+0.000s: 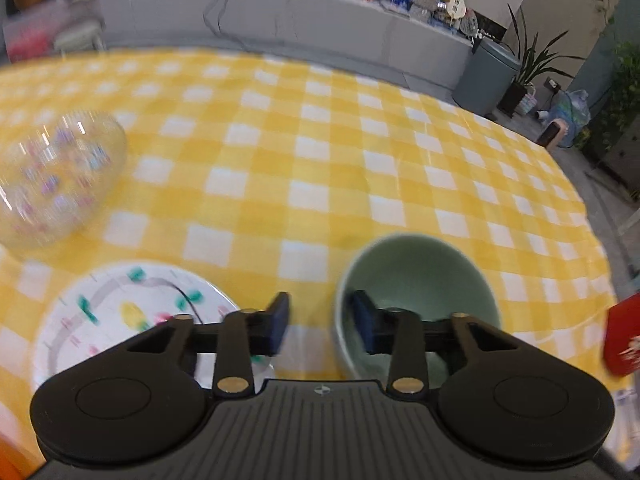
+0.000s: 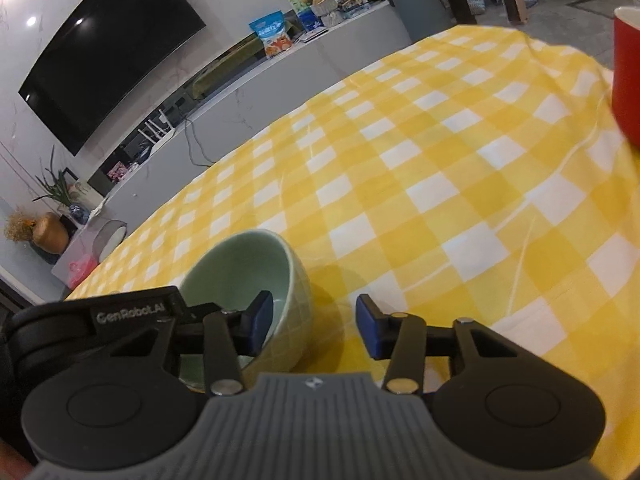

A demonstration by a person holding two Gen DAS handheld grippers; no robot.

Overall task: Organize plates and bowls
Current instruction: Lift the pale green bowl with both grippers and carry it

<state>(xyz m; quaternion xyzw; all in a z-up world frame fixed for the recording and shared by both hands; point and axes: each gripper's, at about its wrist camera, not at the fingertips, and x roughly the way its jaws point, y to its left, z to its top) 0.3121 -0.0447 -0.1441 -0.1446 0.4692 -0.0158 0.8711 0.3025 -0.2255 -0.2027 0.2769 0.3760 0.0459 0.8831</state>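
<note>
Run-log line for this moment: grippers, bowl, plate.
left gripper: open, straddling green bowl left wall | right gripper: open, straddling right wall | bowl: not yet gripped | plate: beside bowl, untouched

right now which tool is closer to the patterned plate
Left. The left tool straddles the green bowl's wall on the side facing the patterned plate, right beside the plate. The right tool straddles the bowl's opposite wall, and its view shows no plate.

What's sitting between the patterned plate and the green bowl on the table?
Nothing on the tablecloth itself; in the left wrist view the gap between the patterned plate and the green bowl holds only the left gripper's outer finger.
</note>
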